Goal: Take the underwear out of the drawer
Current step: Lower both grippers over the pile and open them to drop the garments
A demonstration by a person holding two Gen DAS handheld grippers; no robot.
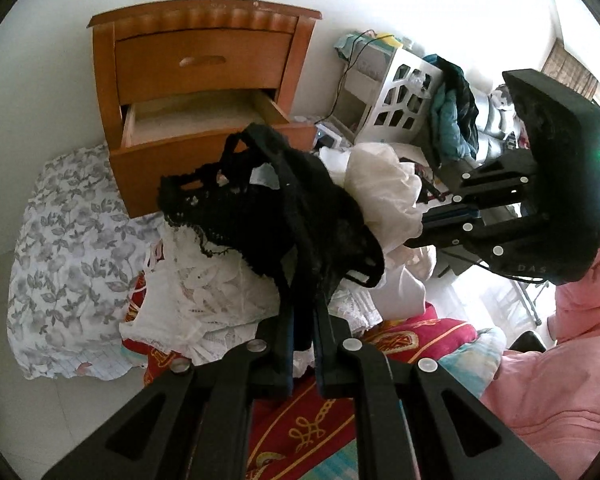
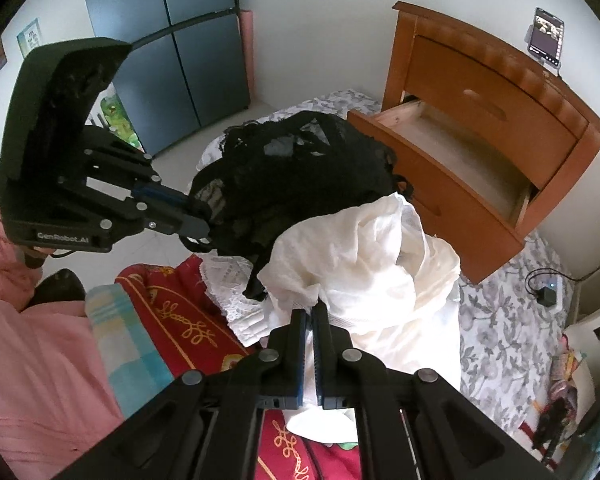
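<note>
Both garments are out of the drawer [image 1: 204, 116], which stands pulled open in the nightstand [image 1: 204, 32] and looks bare inside, at least the part in view. The left gripper [image 1: 304, 312] is clenched on the black lace underwear [image 1: 268, 216]; the cloth runs down between its closed fingers and bunches above them, hanging in front of the nightstand and over the white lace cloth [image 1: 220, 292] spread below. The right gripper [image 2: 310, 312] is clamped on the white underwear [image 2: 364, 264], a fold pinched between the blue pads, the rest billowing forward of the nightstand, beside the black piece. The two bundles touch or nearly so; which, I cannot tell.

Both tools tilt steeply down, likely so each piece can be laid on the pile in front of the nightstand, not dropped. Holding each by one pinched edge lets the cloth hang free, so it clears the drawer front. The red blanket [image 2: 188, 320] lies further from the nightstand, under the pile; a floral sheet [image 1: 60, 248] reaches the nightstand's foot. A pink sleeve [image 1: 572, 340] shows behind the right tool. A phone [image 2: 546, 38] stands on top of the nightstand.

Removal looks done; what remains is probably setting down and letting go.
</note>
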